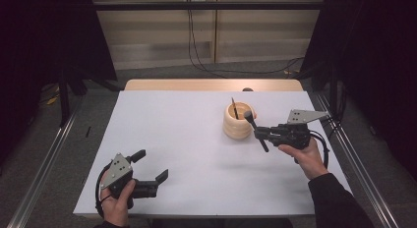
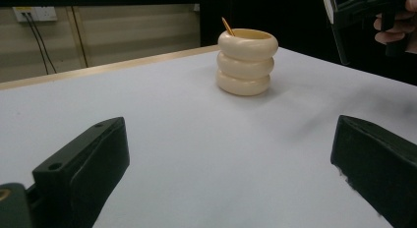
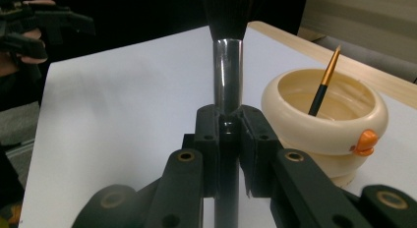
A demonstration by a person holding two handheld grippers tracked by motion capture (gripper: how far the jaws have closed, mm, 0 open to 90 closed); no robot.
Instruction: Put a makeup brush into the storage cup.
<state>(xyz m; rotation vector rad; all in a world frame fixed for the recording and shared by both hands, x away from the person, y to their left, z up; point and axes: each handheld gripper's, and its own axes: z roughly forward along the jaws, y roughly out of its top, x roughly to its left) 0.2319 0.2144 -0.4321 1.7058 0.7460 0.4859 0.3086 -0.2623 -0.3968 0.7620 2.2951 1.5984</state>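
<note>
Beside the cream holder [image 1: 237, 121], right gripper [image 1: 259, 133] clenched on makeup brush [image 1: 255, 130]; tilted handle may clip the rim, tipping it; left gripper [image 1: 152, 165] released, idle.

The right hand-held gripper [image 3: 228, 154] clamps a makeup brush [image 3: 227, 85] upright beside the cream holder [image 3: 324, 134].

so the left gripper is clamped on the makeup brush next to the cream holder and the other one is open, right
Not quite: the right gripper is the one shut on the makeup brush, beside the cream holder. The left gripper is the open one, as the high view and right gripper view show.
</note>
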